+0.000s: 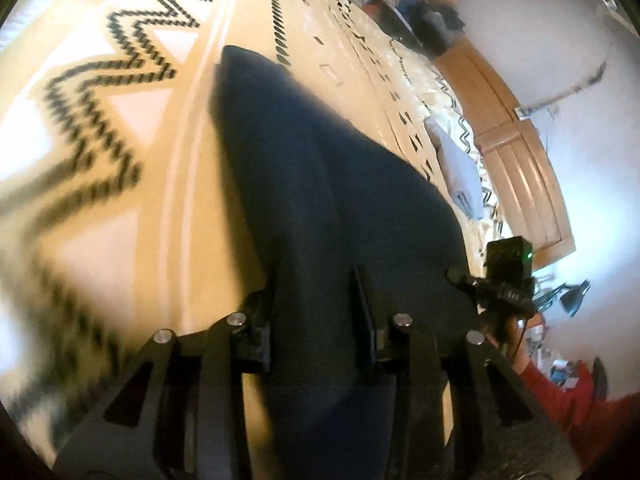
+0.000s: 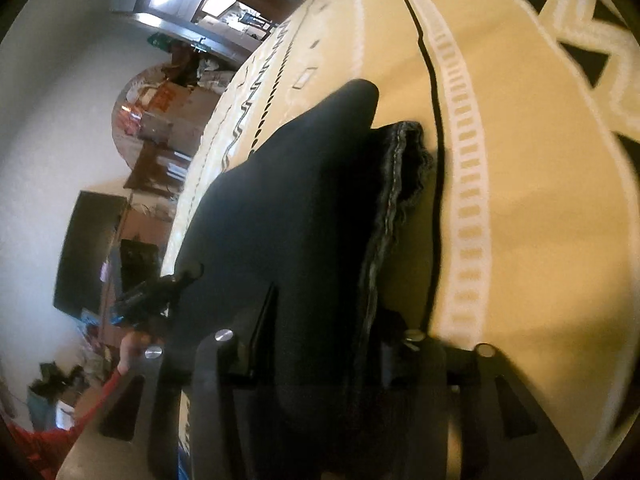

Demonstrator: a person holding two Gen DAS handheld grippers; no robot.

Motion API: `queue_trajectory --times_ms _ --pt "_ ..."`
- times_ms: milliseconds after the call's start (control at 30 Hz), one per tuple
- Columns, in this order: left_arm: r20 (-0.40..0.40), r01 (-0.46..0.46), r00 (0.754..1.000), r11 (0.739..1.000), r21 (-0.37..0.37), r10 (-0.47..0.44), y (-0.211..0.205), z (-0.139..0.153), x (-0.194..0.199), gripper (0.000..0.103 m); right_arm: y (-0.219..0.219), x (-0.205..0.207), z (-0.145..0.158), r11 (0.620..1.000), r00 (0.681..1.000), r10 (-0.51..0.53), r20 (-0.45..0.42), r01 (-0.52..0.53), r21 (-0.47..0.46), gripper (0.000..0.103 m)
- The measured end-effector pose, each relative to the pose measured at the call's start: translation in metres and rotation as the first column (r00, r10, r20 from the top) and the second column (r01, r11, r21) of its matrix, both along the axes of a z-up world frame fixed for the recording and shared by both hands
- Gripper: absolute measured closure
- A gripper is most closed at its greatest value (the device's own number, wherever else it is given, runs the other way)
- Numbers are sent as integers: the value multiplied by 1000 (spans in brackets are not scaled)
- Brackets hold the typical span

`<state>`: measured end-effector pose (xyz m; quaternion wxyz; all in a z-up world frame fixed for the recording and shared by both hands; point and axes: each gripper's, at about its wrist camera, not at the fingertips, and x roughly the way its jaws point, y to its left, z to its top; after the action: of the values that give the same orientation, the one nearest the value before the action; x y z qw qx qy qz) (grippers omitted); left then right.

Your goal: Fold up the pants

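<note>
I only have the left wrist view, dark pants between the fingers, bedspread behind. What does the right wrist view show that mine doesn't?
Observer: The right gripper also has the dark pants between its fingers, over the patterned bedspread.
Operator: Is there an edge of the fabric I can't see?
Observer: Yes, a stitched, slightly frayed hem shows along the right side of the cloth.
Operator: Am I visible from there?
Observer: The left gripper shows at the fabric's left edge, with a red sleeve below it.
</note>
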<state>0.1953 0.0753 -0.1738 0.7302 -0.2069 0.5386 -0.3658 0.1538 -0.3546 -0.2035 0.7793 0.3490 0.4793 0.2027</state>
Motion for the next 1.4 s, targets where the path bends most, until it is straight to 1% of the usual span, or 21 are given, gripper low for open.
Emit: queue_trajectory --times_ms 167,233,267,367,433,500,533,567,600,633,667,700,733,767,800,833,867,900,933,1233,1400 --pt "1 -9 1000 1000 -7 9 20 7 -39 63 6 -49 1 999 1000 12 -2 -12 -34 50" --pt "25 -3 1000 1000 23 3 25 6 -58 63 5 -69 0 998 1000 25 6 -25 -64 53" --pt "35 -12 999 999 35 10 23 6 -58 63 7 -76 -1 996 999 28 24 -26 -86 57" --pt "44 -47 998 998 45 45 18 7 -51 62 10 -78 -4 994 999 22 30 -19 -106 57" --pt "47 -68 997 994 90 64 15 14 -50 62 18 -75 1 990 999 36 26 -32 -140 52" --pt "118 -99 990 980 172 79 16 36 -60 61 27 -75 20 976 999 45 24 -39 -213 47" --pt "152 -126 984 969 215 94 19 43 -67 53 29 -82 36 962 997 46 55 -29 -271 47" --pt "216 -200 967 928 315 135 27 52 -75 38 30 -91 46 946 996 44 76 -17 -324 41" --pt "280 -281 944 871 402 176 35 58 -81 29 30 -105 59 905 993 36 108 13 -426 36" --pt "332 -351 920 813 465 207 40 60 -87 14 33 -121 68 834 991 28 135 51 -550 23" --pt "386 -419 892 745 519 233 46 61 -92 8 37 -133 71 752 989 18 143 81 -654 8" --pt "433 -485 864 657 577 258 51 57 -96 4 41 -143 70 677 988 8 152 107 -728 3" --pt "440 -514 853 600 612 281 56 49 -97 0 41 -149 67 639 988 3 156 118 -760 1" --pt "434 -526 849 565 636 301 60 41 -96 0 40 -156 58 601 990 -6 141 116 -790 1" --pt "406 -526 850 543 654 335 62 30 -93 0 42 -157 44 588 995 -26 91 89 -804 1" --pt "375 -531 846 536 656 378 65 20 -90 0 44 -157 35 591 997 -35 67 74 -803 1" --pt "372 -552 831 533 641 413 67 14 -88 0 45 -158 26 598 998 -41 44 60 -799 1" --pt "392 -581 811 524 622 434 69 11 -89 0 47 -158 14 599 999 -50 21 47 -799 1" --pt "400 -595 801 518 614 446 67 10 -86 0 50 -157 11 598 998 -59 21 52 -800 0" --pt "393 -617 781 502 606 485 78 1 -68 0 53 -157 0 605 993 -111 37 97 -790 0" --pt "406 -626 776 507 592 483 70 6 -81 0 42 -156 0 624 993 -113 39 102 -775 0"
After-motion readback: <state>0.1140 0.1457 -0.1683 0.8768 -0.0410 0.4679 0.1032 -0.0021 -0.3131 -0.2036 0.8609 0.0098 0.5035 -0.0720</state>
